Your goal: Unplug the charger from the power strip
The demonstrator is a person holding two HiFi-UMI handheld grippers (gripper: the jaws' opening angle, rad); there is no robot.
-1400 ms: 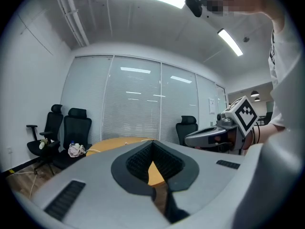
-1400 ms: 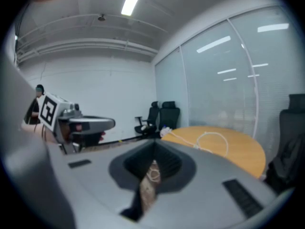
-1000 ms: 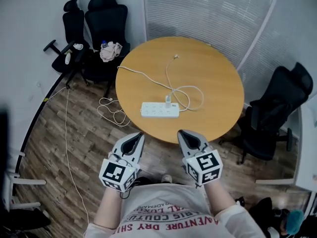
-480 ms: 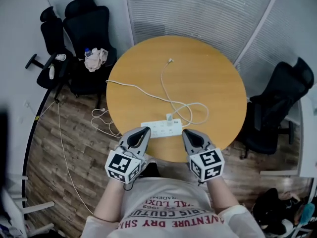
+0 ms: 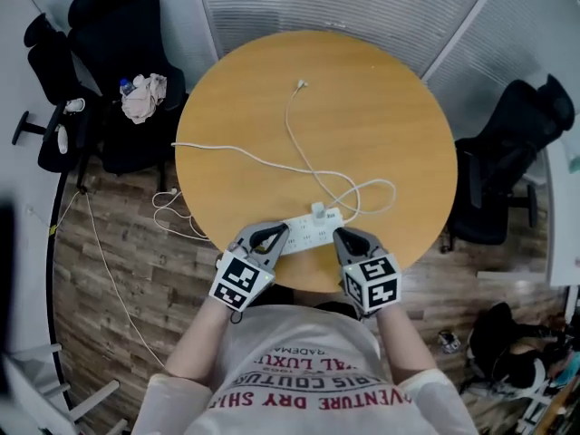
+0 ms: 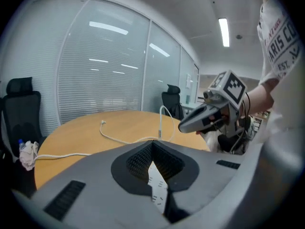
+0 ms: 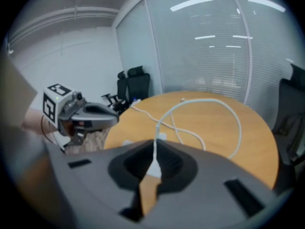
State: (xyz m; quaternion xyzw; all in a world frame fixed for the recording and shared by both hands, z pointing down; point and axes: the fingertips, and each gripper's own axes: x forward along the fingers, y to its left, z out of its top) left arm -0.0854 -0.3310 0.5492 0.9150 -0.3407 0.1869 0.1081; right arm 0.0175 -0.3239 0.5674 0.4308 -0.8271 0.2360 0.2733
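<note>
A white power strip lies near the front edge of the round wooden table. A small white charger stands plugged into it. Its white cable loops to the right and runs off to a free end far across the table. My left gripper is shut, its tips at the strip's left part. My right gripper is shut too, just right of the charger. In the left gripper view the cable rises ahead and the right gripper shows. The right gripper view shows the charger just beyond the tips.
Black office chairs stand at the left and right of the table. A cloth and a bottle lie on the left chair. A white cord trails over the wooden floor. Blinds cover the glass wall behind.
Both grippers have moved forward and down from in front of the table to its near edge, beside the power strip. The head view has shifted closer over the table.
</note>
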